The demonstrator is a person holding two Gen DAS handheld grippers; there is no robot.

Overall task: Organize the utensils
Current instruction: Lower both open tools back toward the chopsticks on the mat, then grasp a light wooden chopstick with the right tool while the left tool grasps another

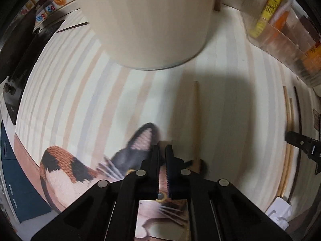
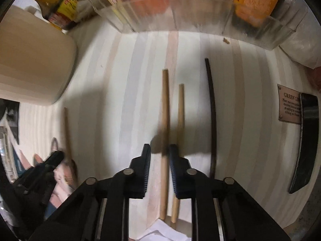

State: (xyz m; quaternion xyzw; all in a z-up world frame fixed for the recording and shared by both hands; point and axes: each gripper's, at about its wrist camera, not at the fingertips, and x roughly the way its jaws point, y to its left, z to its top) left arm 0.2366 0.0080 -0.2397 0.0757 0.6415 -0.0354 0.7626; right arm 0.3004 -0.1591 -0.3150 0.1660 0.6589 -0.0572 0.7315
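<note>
Tabletop [image 2: 124, 64]: pale striped surface, fills both views. Big cream container [image 1: 148, 20] stands at rear-left, rim cut off, so can't see inside; prob. the utensil holder, but that's a guess. Clear organiser bin [image 2: 200, 16] w/ orange packets along back edge. Cat-print mat [image 1: 60, 172] under the left hand-held gripper [image 1: 162, 152].

Utensils: two wooden chopsticks, longer one [image 2: 165, 110] and shorter [image 2: 180, 110], lie just beside each other, roughly parallel. Dark chopstick [image 2: 211, 110] to their right, apart. Another wooden stick [image 2: 67, 130] far left, near the left tool.

Right hand-held gripper [image 2: 160, 150]: jaws parted, straddling the longer wooden chopstick, not clamped. Fingers look low over it; contact w/ tabletop can't be confirmed. Left hand-held gripper: jaws nearly together w/ narrow gap, nothing seen between.

Step in hand, as judged: pickup of longer chopstick by right tool. Next: close on it w/o dragging the shorter neighbour, which sits just beside the right finger; then lift toward container.

Hard to read: motion blur on sticks; near ends partly hidden behind gripper body; dark flat object [image 2: 307, 140] at right unidentified.
</note>
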